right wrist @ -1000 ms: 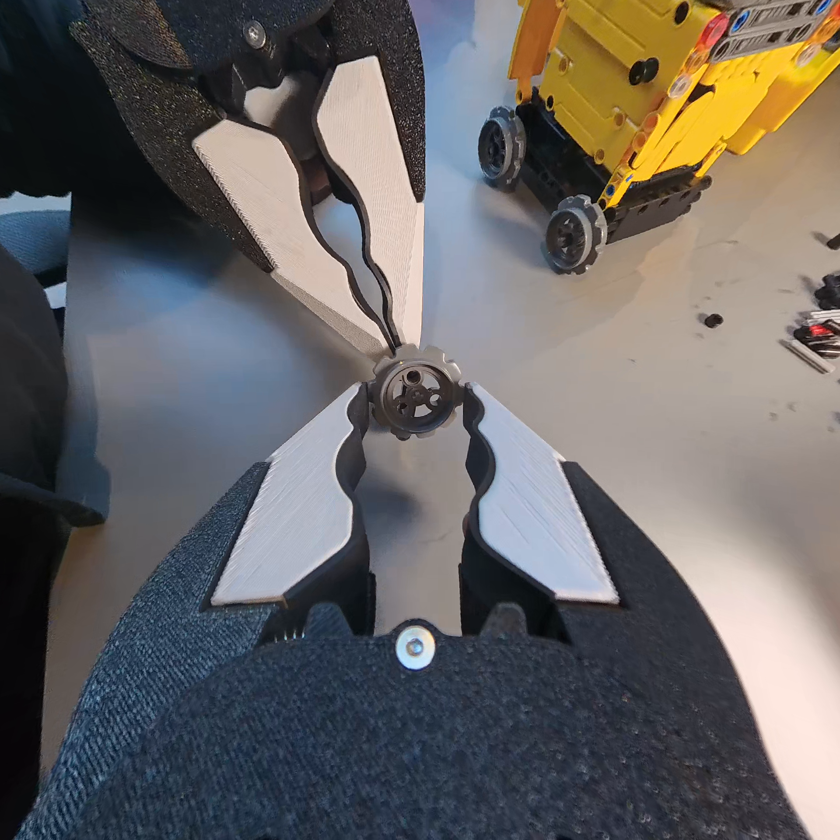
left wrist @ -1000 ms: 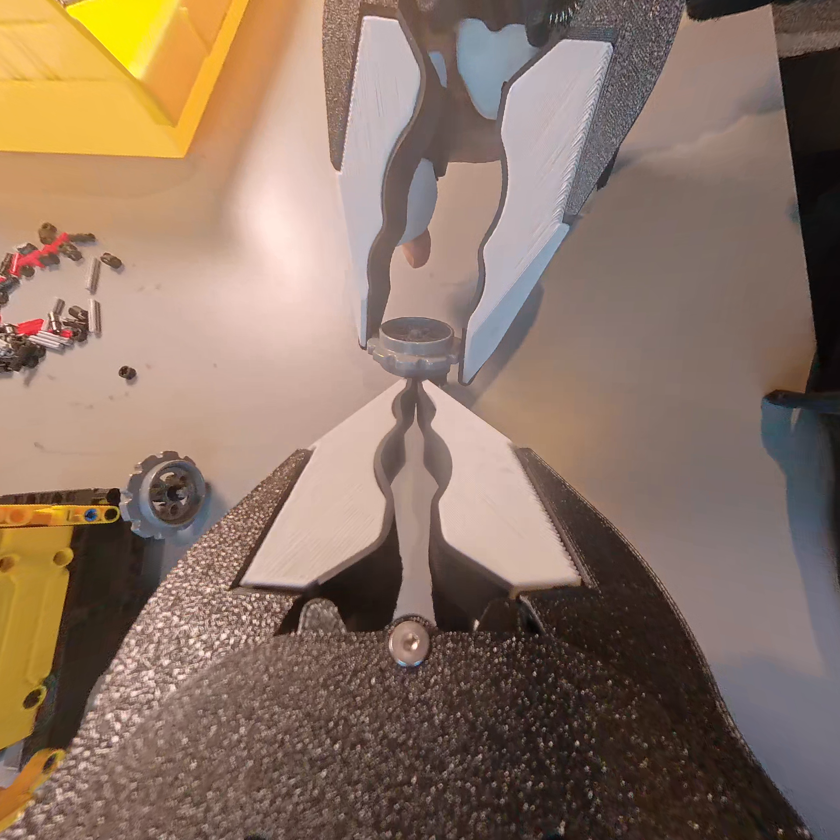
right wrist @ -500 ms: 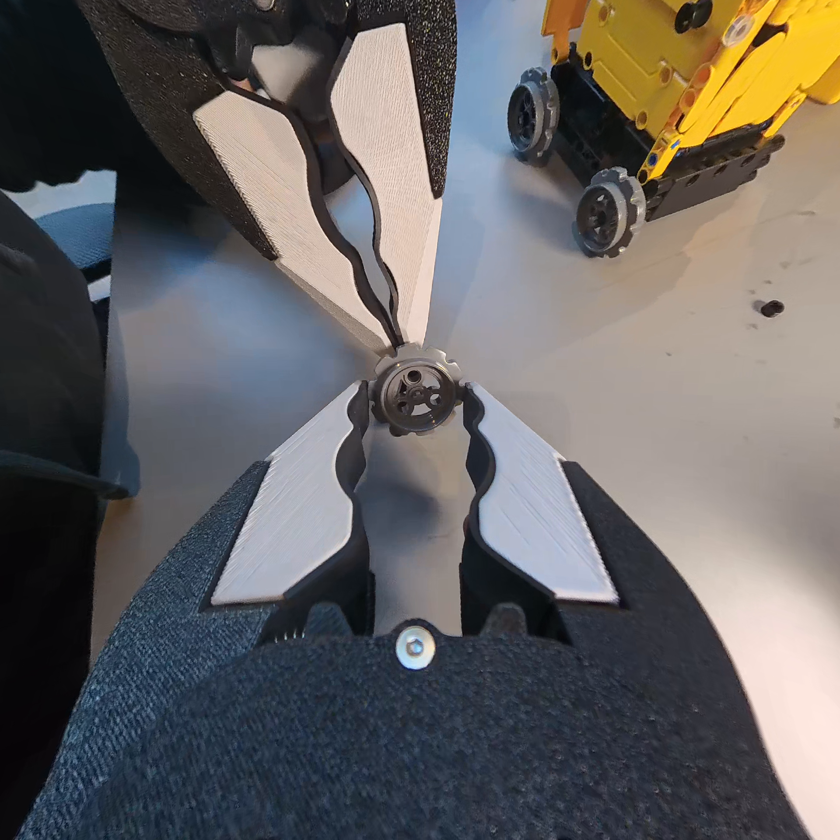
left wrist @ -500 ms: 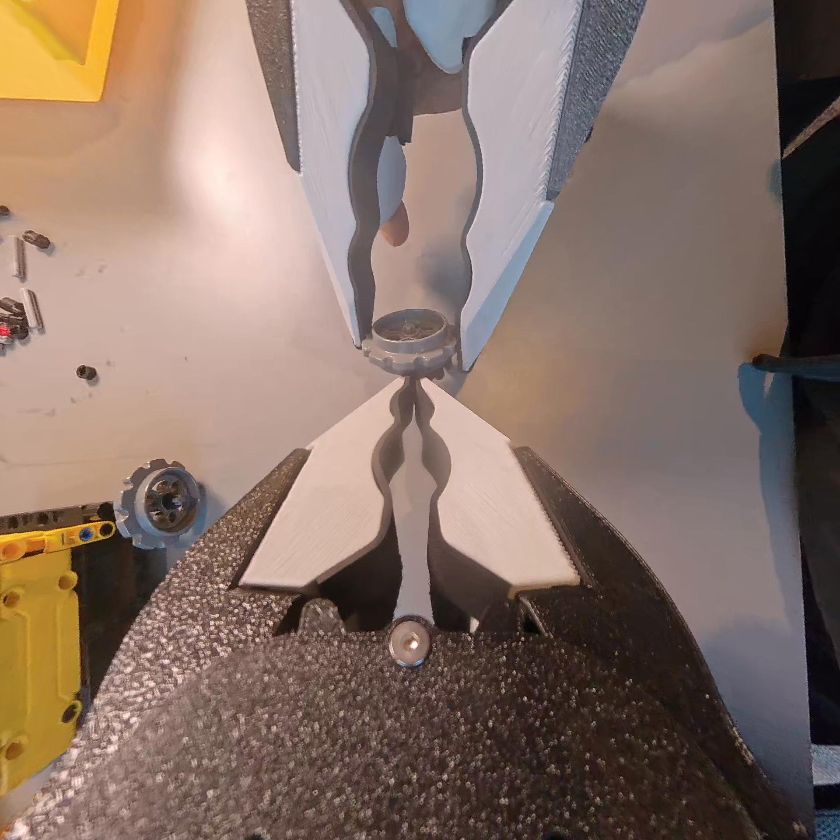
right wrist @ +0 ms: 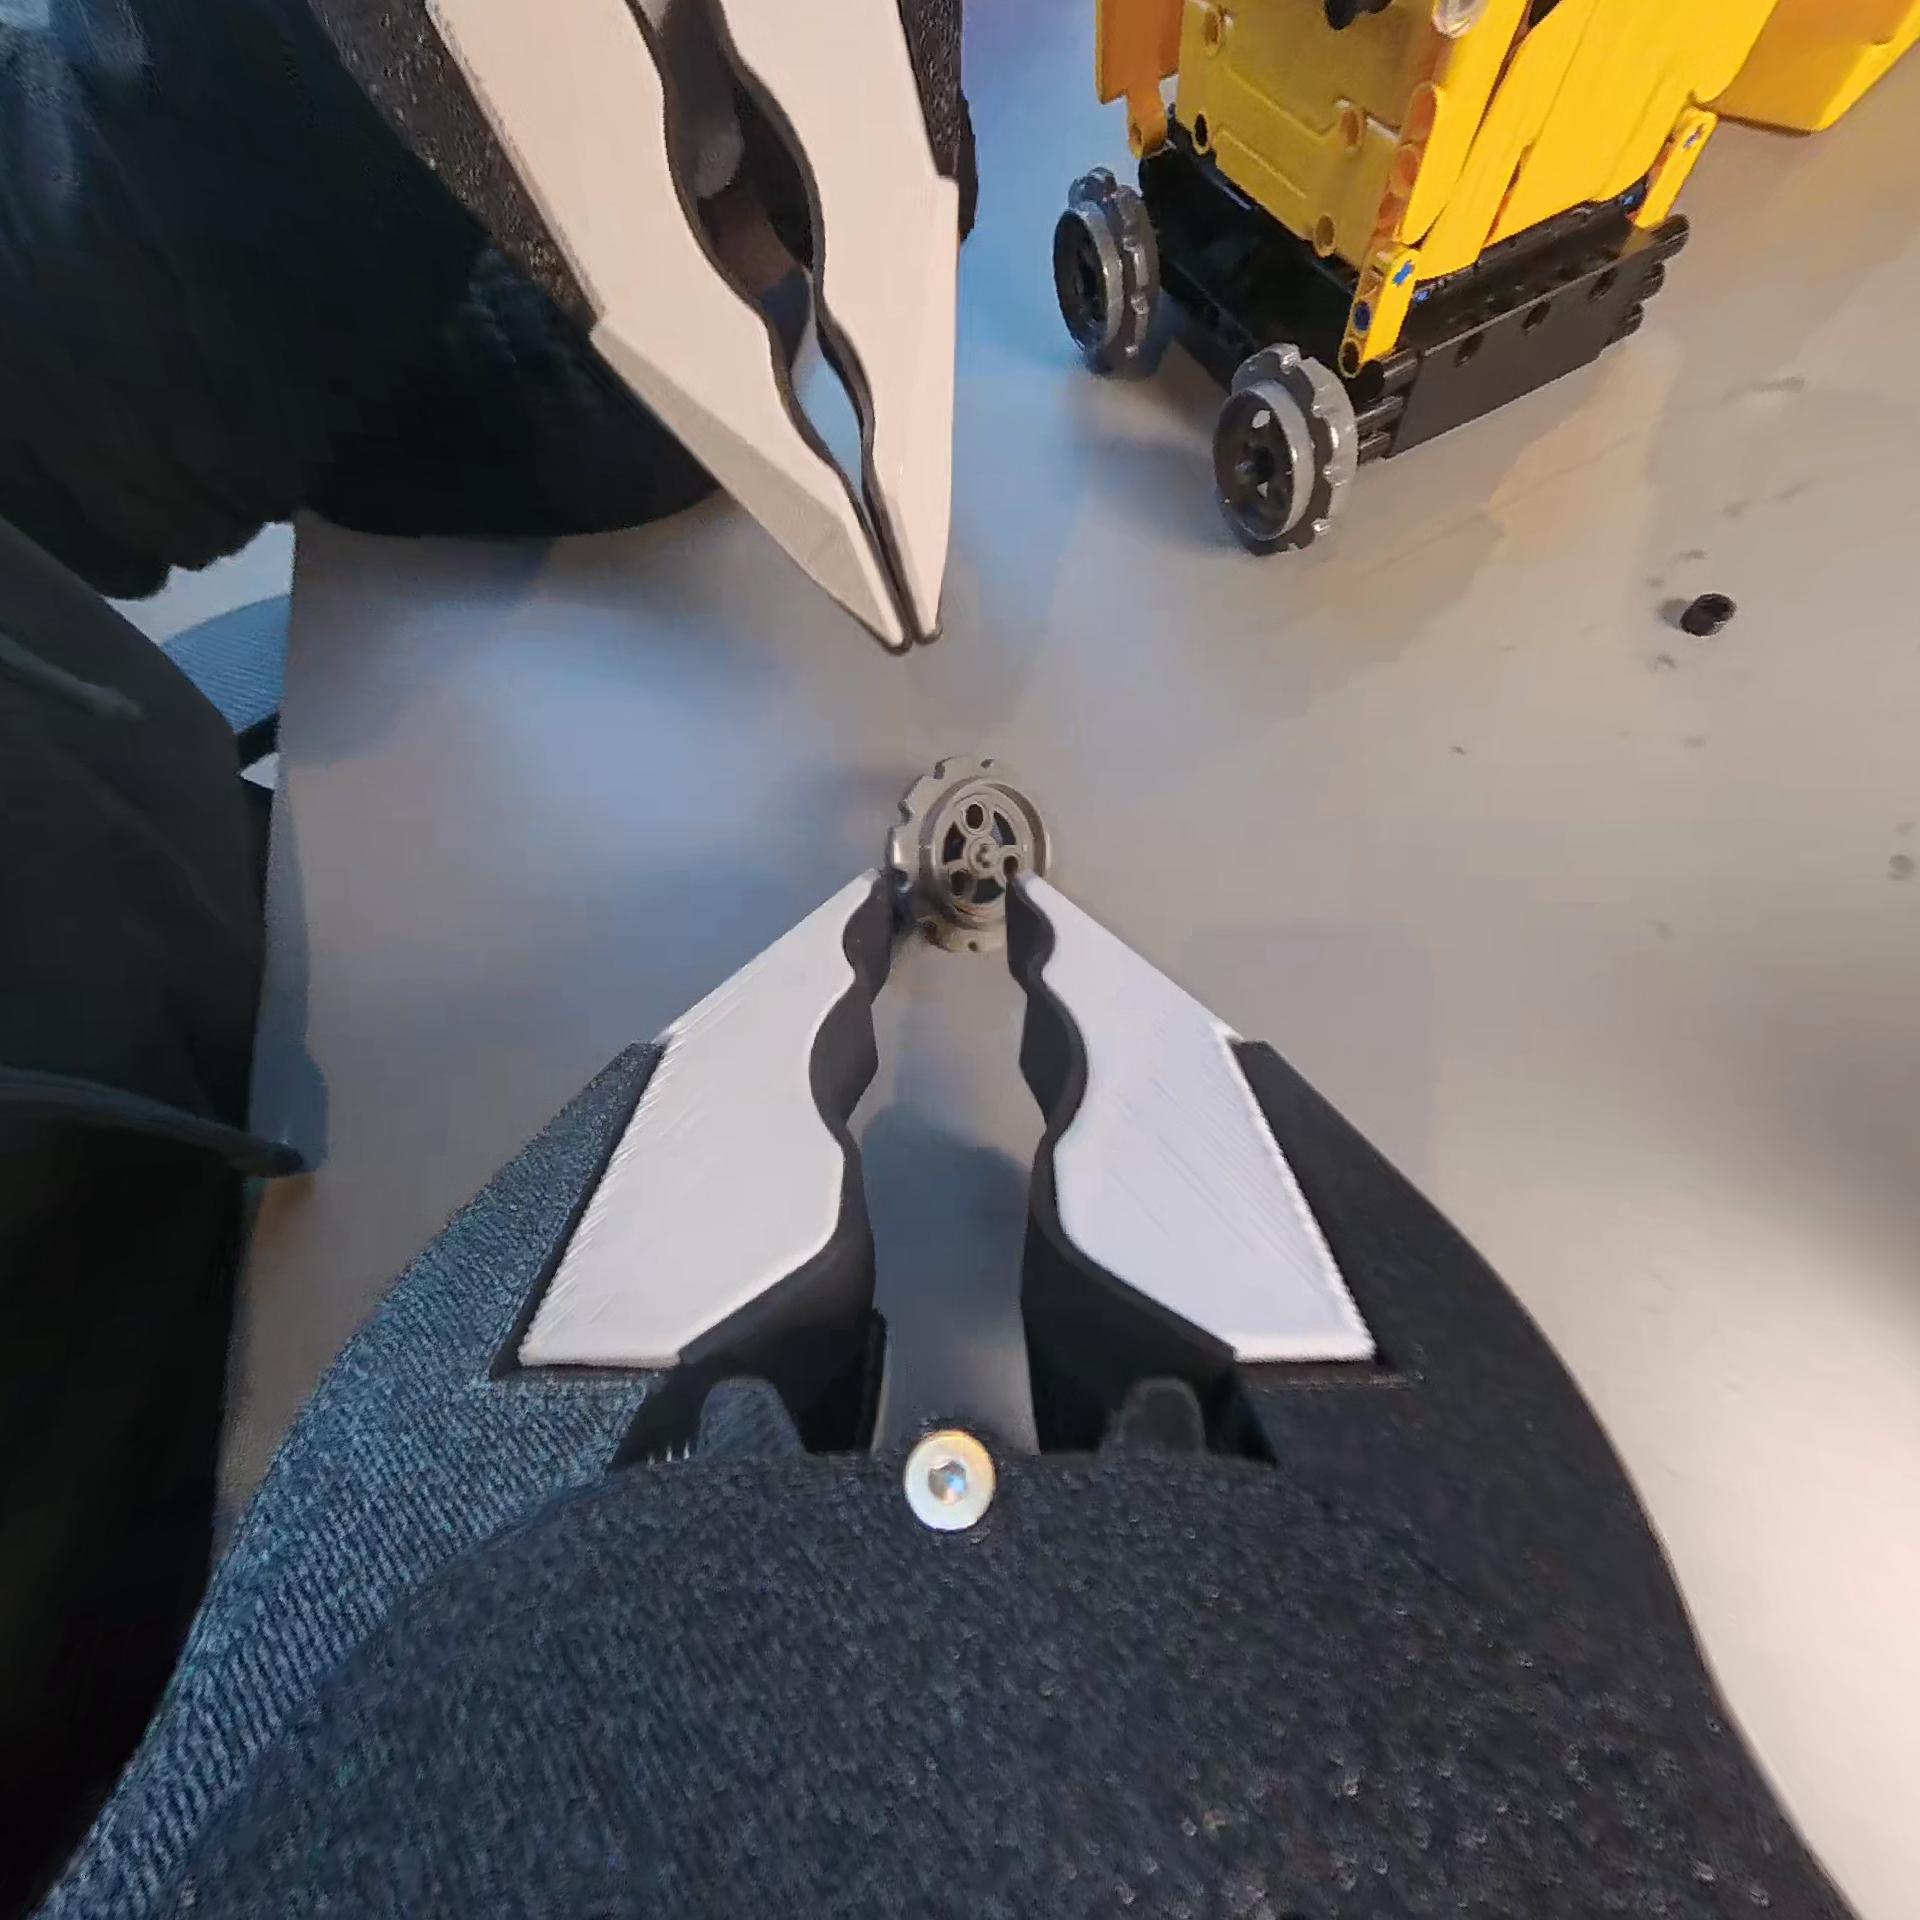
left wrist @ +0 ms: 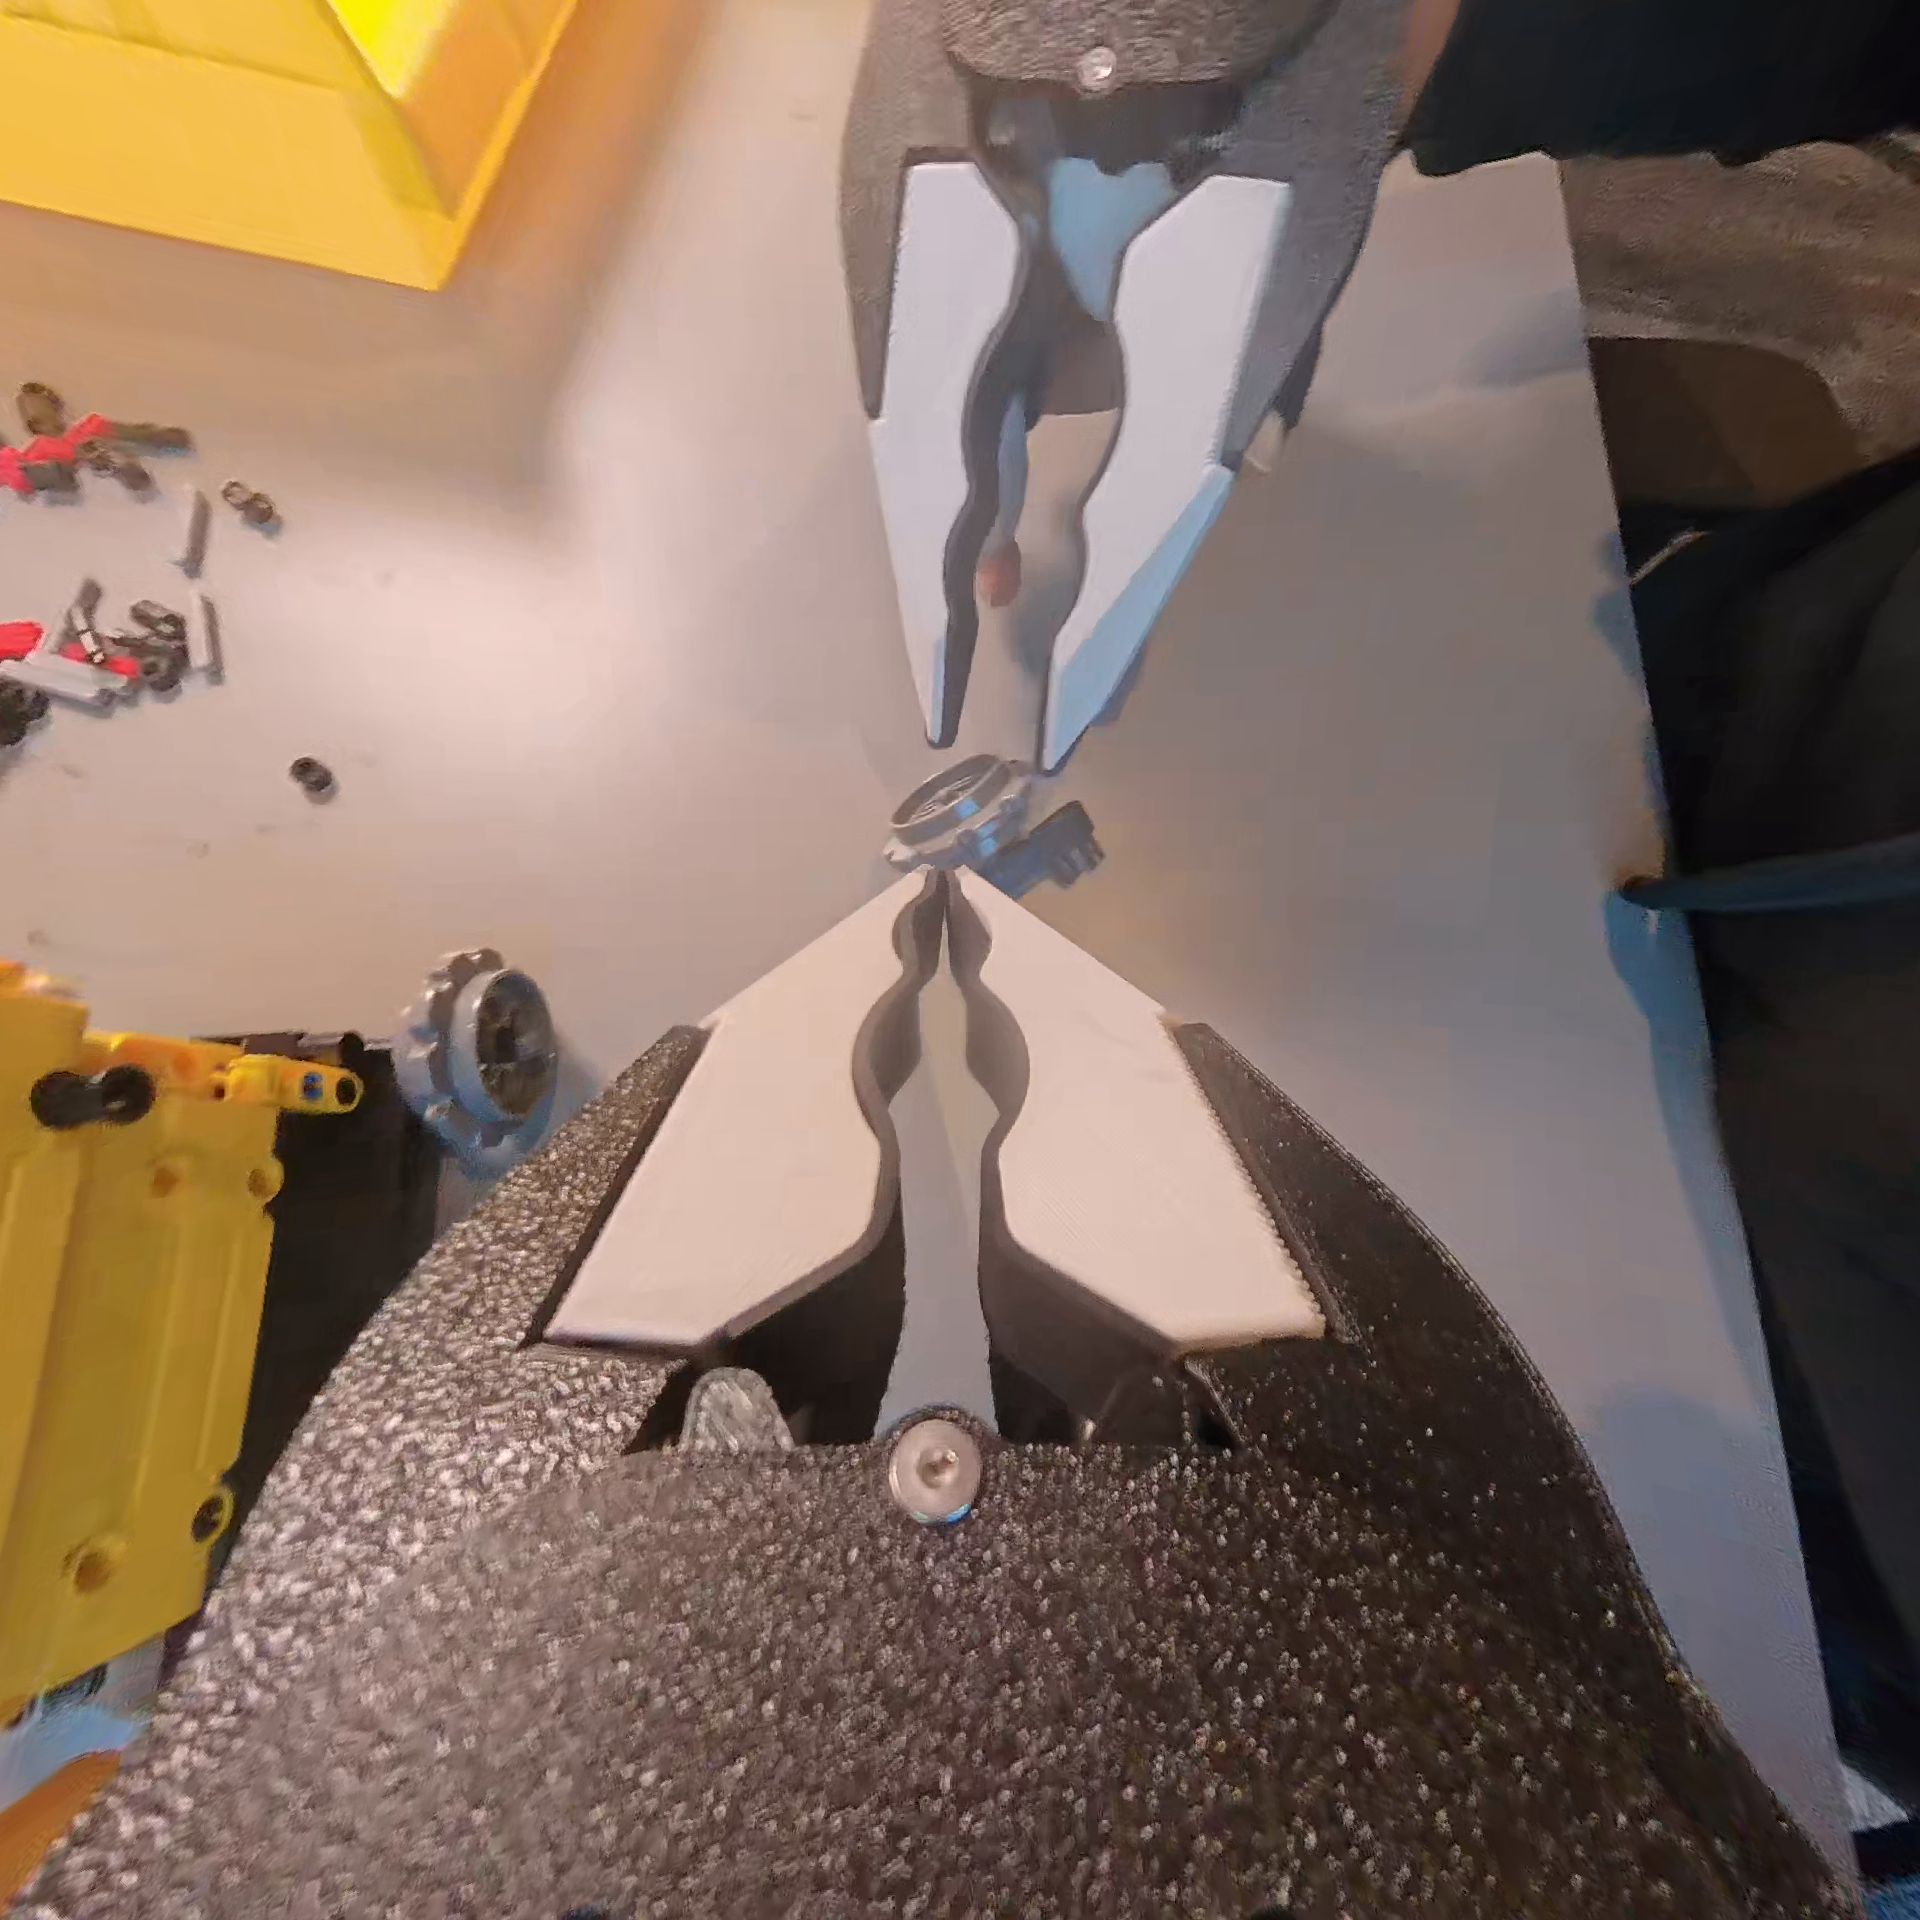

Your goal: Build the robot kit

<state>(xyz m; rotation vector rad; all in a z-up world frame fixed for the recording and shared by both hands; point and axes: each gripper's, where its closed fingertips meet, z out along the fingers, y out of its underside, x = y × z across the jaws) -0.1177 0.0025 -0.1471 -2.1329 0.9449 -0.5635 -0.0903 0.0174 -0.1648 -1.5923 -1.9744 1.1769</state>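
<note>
Two grippers meet nose to nose over a pale grey table (right wrist: 1455, 831). In the right wrist view, the right gripper (right wrist: 951, 883) pinches a small grey toothed wheel (right wrist: 968, 857) between its white fingertips, held above the tabletop with its spoked face towards the camera. Just beyond the wheel, and apart from it, the left gripper (right wrist: 906, 634) points down with its tips pressed together and nothing between them. In the left wrist view those same tips (left wrist: 943, 878) meet just short of the wheel (left wrist: 961, 810), which is tilted there; a dark stub shows beside it, too blurred to name. Farther off to the right stands a yellow and black brick-built vehicle (right wrist: 1455, 187) with two similar grey wheels (right wrist: 1283, 447) mounted. Loose red, grey and black small parts (left wrist: 104, 623) lie scattered well away, near a yellow box (left wrist: 260, 135)
</note>
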